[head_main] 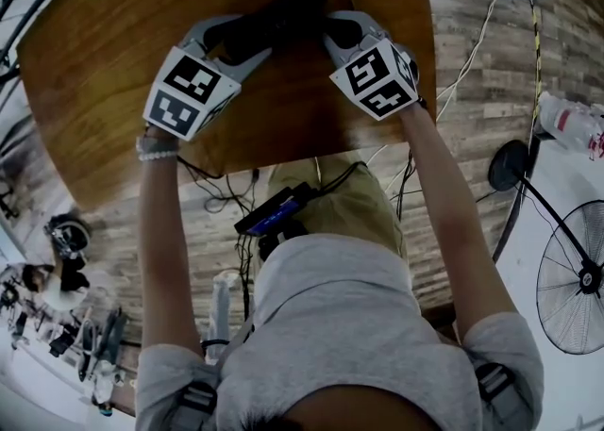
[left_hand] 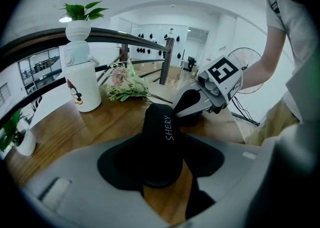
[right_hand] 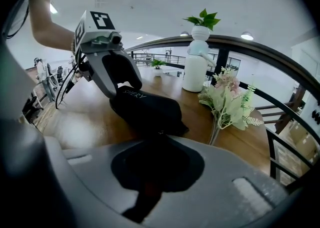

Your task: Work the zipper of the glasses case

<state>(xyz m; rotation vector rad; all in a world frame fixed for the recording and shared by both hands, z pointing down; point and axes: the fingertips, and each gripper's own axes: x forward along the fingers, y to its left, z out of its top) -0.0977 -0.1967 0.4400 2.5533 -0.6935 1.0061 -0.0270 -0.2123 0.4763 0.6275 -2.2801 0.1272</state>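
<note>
On the round wooden table (head_main: 283, 123), two grippers meet at a black glasses case (left_hand: 161, 137)
The left gripper (left_hand: 161, 158) is clamped across one end of the case, a pad pressing on either side, and the case lies flat on the wood. The right gripper (right_hand: 157, 147) has its jaws pinched together at the opposite end, right against the case's edge; whether the zipper pull sits between them I cannot tell. Beyond the case stands a white bottle with a penguin print (left_hand: 81, 85), and a spray of artificial flowers (left_hand: 127, 88) lies beside it
</note>
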